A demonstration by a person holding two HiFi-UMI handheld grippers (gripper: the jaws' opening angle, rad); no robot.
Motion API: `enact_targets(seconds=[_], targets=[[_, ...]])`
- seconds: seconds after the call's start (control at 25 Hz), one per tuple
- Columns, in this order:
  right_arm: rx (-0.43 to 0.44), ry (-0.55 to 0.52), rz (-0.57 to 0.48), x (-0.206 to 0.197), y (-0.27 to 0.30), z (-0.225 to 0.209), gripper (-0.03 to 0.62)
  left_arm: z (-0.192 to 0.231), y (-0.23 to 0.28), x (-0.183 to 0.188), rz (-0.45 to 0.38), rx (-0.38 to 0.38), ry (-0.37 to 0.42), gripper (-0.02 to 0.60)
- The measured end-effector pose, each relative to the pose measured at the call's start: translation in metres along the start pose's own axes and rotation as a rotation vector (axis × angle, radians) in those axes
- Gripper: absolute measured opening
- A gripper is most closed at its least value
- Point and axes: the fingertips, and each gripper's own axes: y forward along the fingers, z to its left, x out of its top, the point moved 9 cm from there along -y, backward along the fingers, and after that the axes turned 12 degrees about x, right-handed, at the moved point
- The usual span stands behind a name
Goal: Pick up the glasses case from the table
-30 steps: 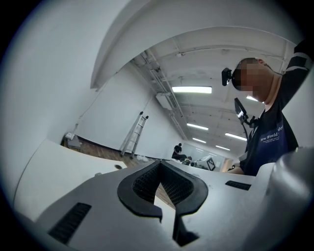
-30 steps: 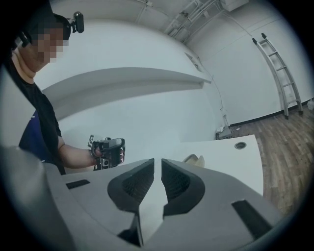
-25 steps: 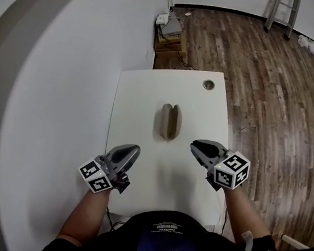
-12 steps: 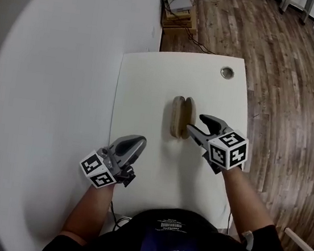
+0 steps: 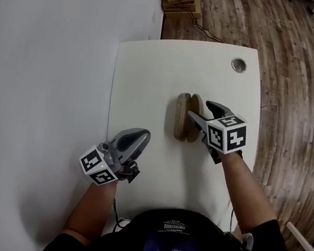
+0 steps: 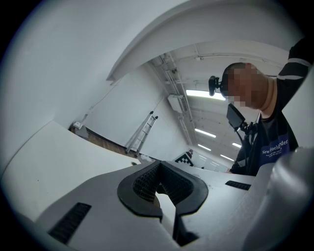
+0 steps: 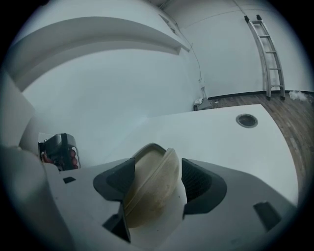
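The tan glasses case (image 5: pixel 182 117) lies on the white tabletop (image 5: pixel 146 75), a little right of the middle, its length running from near to far. The right tongs (image 5: pixel 200 110) reach down at its right side. Their jaws have just been opening and now stand wide apart, with the case between them (not clamped on it). The left tongs (image 5: pixel 142 135) are over the near left part of the tabletop, well apart from the case, with jaws together and nothing between them. A round hole (image 5: pixel 239 64) sits in the far right corner.
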Motion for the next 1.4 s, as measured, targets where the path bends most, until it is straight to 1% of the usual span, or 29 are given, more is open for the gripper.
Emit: enact_targets(seconds=[0.12,0.24,0.36,0.44,0.52,0.56,0.6,0.64,0.72,0.92,1.04,1.12,1.4], targets=[[-0.006,0.003,0.026,0.000,0.012,-0.010,0.255,0.007,0.007,-0.002,-0.010,-0.007,-0.025,0.000],[-0.007,0.007,0.053,-0.002,0.023,-0.020,0.255,0.013,0.013,-0.007,-0.007,-0.015,-0.021,0.000],[0.013,0.018,0.079,-0.003,0.034,-0.025,0.255,0.021,0.016,-0.013,-0.005,-0.021,-0.029,0.000],[0.029,0.028,0.117,-0.004,0.041,-0.030,0.255,0.027,0.018,-0.015,-0.005,-0.023,-0.037,0.000],[0.020,0.017,0.178,-0.007,0.041,-0.034,0.253,0.025,0.020,-0.016,-0.005,-0.020,-0.044,0.000],[0.005,0.002,0.206,-0.011,0.036,-0.035,0.241,0.019,0.020,-0.016,-0.007,-0.017,-0.046,0.000],[-0.008,-0.008,0.220,-0.016,0.030,-0.036,0.154,0.013,0.020,-0.017,-0.009,-0.014,-0.047,0.000],[-0.010,-0.008,0.217,-0.020,0.024,-0.038,0.090,0.008,0.019,-0.018,-0.011,-0.012,-0.048,0.000],[0.003,0.013,0.188,-0.024,0.019,-0.041,0.078,0.006,0.019,-0.020,-0.013,-0.010,-0.051,0.000],[0.027,0.027,0.141,-0.023,0.002,-0.038,0.060,-0.011,0.022,-0.023,-0.007,-0.004,-0.053,0.000],[0.012,0.024,0.140,-0.015,0.020,-0.039,0.053,0.013,0.020,-0.018,-0.003,-0.014,-0.054,0.000],[0.008,0.035,0.132,-0.010,0.022,-0.040,0.052,0.020,0.018,-0.012,-0.005,-0.017,-0.051,0.000],[-0.006,0.035,0.091,-0.008,-0.033,-0.021,0.052,-0.027,0.007,0.004,-0.020,-0.024,-0.009,0.000]])
